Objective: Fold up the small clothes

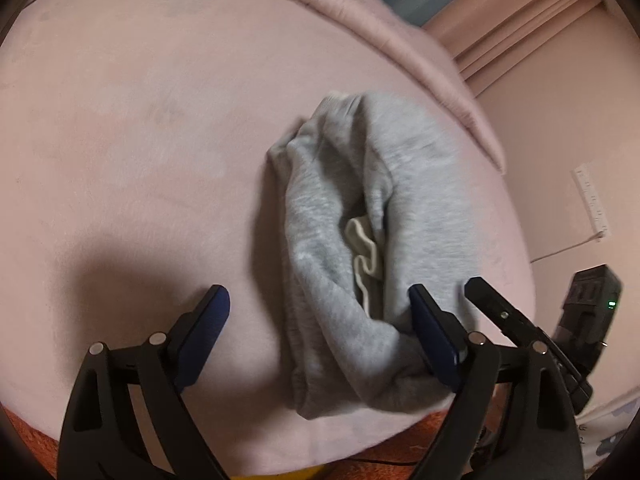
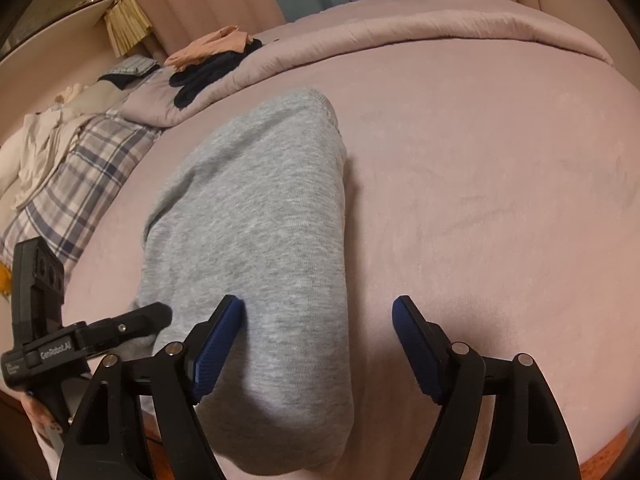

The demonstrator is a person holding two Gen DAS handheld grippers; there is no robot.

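Observation:
A small grey sweat garment (image 1: 360, 216) lies folded in a long bundle on the pink bed (image 1: 140, 140), with a cream label or lining (image 1: 366, 256) showing in its middle crease. My left gripper (image 1: 320, 300) is open above its near end, the right finger against the cloth. In the right wrist view the same garment (image 2: 256, 224) lies lengthwise on the bed (image 2: 500, 200). My right gripper (image 2: 318, 312) is open over its near right edge, holding nothing. The other gripper (image 2: 120, 328) shows at the left.
A rolled pink quilt (image 2: 440, 28) runs along the far side of the bed. Dark and peach clothes (image 2: 212, 60) lie on it, with a plaid pillow (image 2: 80, 168) and white cloth (image 2: 36, 148) at left. Curtains hang behind. The bed's near edge is close below.

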